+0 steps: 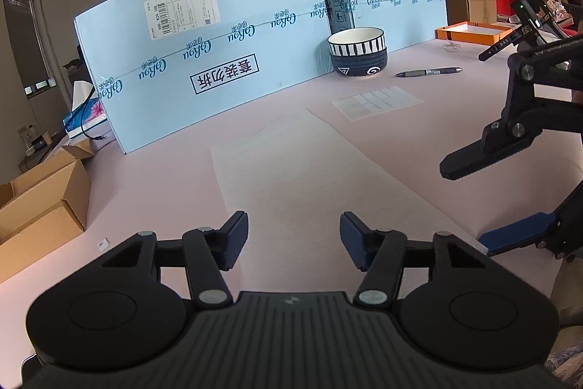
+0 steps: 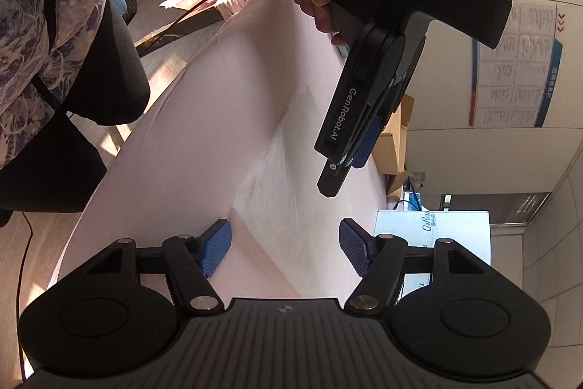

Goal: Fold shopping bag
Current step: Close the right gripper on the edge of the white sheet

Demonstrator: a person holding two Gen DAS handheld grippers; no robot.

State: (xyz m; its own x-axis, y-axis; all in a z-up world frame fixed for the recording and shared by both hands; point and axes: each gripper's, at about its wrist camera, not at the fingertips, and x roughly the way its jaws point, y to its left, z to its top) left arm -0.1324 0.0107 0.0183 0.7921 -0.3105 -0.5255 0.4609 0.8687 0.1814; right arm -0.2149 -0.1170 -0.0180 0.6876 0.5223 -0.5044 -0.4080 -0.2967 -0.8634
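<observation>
Two tools hovered over a pale pink table (image 1: pixel 153 192) in an office room. The white shopping bag (image 1: pixel 302 170) lay flat on the table, directly ahead of the left tool (image 1: pixel 294 239), whose blue-padded fingers stood apart and empty. The right tool (image 2: pixel 284 248) was likewise spread wide, holding nothing, above the bag's edge. Behind the bag stood light blue cartons (image 1: pixel 218 61), with stacked bowls (image 1: pixel 357 55) beside them and a pen (image 1: pixel 430 72) nearby. An orange tray (image 1: pixel 473 33) sat farther back; its contents could not be made out. An open cardboard box (image 1: pixel 40 206) stood off the table's left.
</observation>
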